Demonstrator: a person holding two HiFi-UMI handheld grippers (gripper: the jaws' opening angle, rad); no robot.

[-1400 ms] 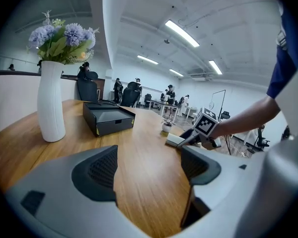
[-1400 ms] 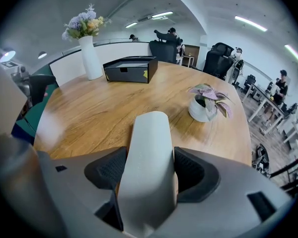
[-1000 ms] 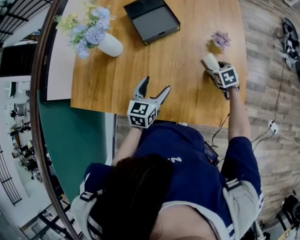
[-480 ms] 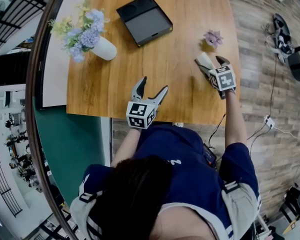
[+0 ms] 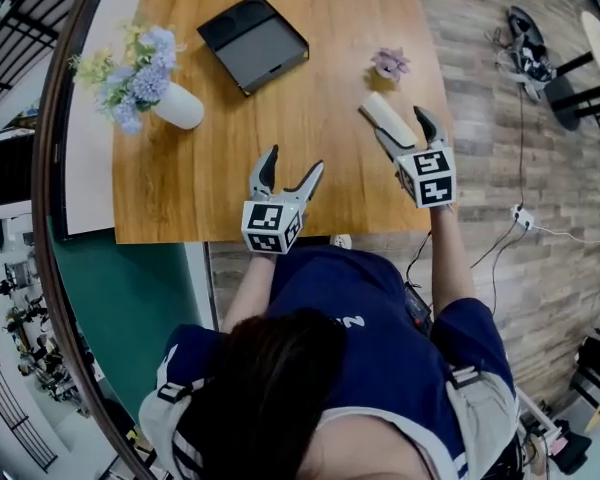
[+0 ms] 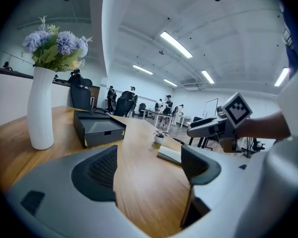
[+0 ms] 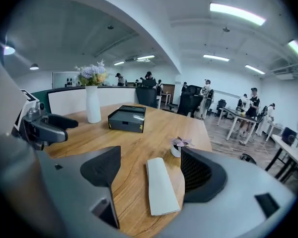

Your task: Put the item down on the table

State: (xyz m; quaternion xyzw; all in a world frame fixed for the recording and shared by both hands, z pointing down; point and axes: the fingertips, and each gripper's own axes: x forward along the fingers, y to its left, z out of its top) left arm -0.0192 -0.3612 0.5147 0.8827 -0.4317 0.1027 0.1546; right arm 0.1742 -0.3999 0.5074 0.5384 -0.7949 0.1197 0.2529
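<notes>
A flat white oblong item [image 5: 383, 114] lies on the wooden table [image 5: 220, 168], just short of a small pink potted plant [image 5: 388, 65]. My right gripper [image 5: 406, 136] hovers at the item's near end. In the right gripper view the item [image 7: 160, 185] rests on the wood with its near end between the jaws of the right gripper [image 7: 151, 172]. Neither pad touches it, and the jaws are closing slightly from wide. My left gripper [image 5: 291, 166] hangs open and empty over the table's near edge. In the left gripper view its jaws frame bare wood, with the item [image 6: 169, 155] beyond.
A black box [image 5: 252, 42] sits at the table's far middle. A white vase of blue and yellow flowers [image 5: 175, 106] stands at the far left. The item and plant lie close to the table's right edge. Cables and chair bases are on the floor to the right.
The right gripper let go of the white item and drew back toward the person, jaws spread wider. The item now lies flat on the table. The left gripper stays open.
</notes>
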